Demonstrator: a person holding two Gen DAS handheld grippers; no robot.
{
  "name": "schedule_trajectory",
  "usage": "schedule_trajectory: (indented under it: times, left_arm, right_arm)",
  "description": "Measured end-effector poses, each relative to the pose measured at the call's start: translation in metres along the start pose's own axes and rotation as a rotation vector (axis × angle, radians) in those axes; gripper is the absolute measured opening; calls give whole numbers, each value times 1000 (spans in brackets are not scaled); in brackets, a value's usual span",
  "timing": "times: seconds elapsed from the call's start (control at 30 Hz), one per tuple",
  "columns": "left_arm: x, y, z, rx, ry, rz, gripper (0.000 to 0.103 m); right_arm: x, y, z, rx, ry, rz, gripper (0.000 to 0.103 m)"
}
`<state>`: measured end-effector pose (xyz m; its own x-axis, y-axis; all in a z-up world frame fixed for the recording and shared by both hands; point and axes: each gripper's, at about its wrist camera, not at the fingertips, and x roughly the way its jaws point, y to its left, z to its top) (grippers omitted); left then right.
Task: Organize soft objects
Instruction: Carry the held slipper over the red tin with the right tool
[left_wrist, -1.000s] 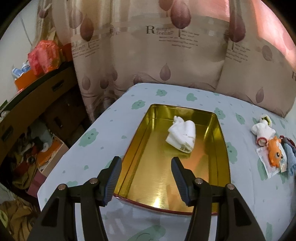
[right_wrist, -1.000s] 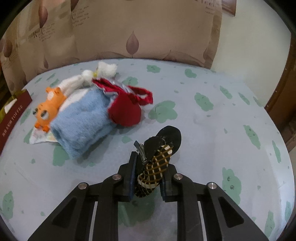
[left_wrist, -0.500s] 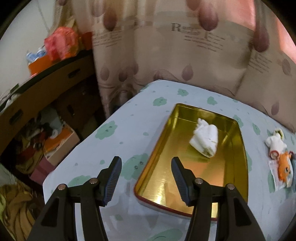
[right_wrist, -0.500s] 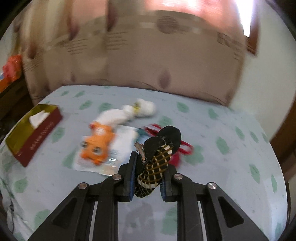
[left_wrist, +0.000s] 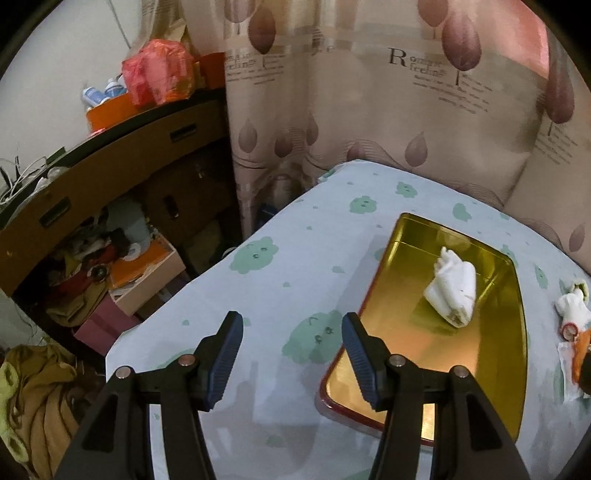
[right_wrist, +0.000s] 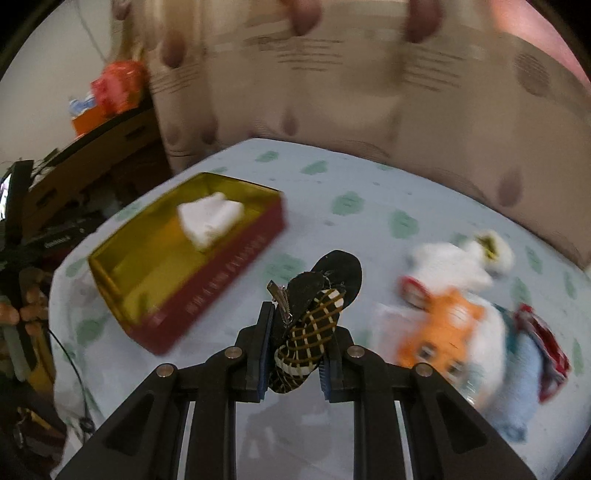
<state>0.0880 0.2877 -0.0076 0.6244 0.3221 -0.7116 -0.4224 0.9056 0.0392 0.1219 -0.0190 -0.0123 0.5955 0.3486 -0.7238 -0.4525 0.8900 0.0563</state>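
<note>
My right gripper (right_wrist: 295, 354) is shut on a pair of black socks with a yellow check pattern (right_wrist: 314, 317) and holds it above the table, to the right of the gold tin with red sides (right_wrist: 236, 254). A folded white cloth (right_wrist: 210, 218) lies in the tin. My left gripper (left_wrist: 291, 354) is open and empty over the tablecloth, left of the tin's (left_wrist: 502, 398) near corner; the white cloth (left_wrist: 452, 291) shows there too. An orange plush toy (right_wrist: 443, 325), a white sock (right_wrist: 454, 262), a light blue cloth (right_wrist: 521, 384) and a red piece (right_wrist: 546, 343) lie at the right.
The table (left_wrist: 295, 266) wears a pale cloth with green prints. A leaf-print curtain (left_wrist: 388, 92) hangs behind it. Left of the table's edge stand cardboard boxes (left_wrist: 92, 192) and floor clutter (left_wrist: 92, 266).
My right gripper has lifted the socks off the table and swung left, bringing the tin into view. My left gripper has drifted left, off the tin and over the tablecloth.
</note>
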Motion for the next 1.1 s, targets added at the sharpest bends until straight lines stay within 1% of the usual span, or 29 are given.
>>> schedule_trajectory:
  times: [0.17, 0.4, 0.6, 0.73, 0.83, 0.97, 1.1]
  left_arm:
    - [-2, 6, 2, -20, -11, 18, 57]
    - [-3, 21, 2, -76, 3, 18, 57]
    - [-6, 37, 0, -116, 3, 50, 57]
    - [-11, 45, -3, -136, -5, 58, 57]
    - [-12, 46, -3, -133, -10, 69, 57]
    - [-11, 45, -3, -131, 1, 67, 57]
    - [-10, 46, -2, -138, 3, 60, 57]
  right_arm:
    - [18, 31, 23, -33, -5, 64, 19]
    - [47, 71, 55, -68, -4, 122, 19]
    - [75, 102, 69, -135, 32, 147, 19]
    - [93, 119, 68, -158, 71, 168, 19]
    - [105, 127, 64, -173, 103, 170, 20]
    - [121, 130, 59, -177, 145, 155, 23]
    - [132, 129, 54, -174, 174, 147, 23]
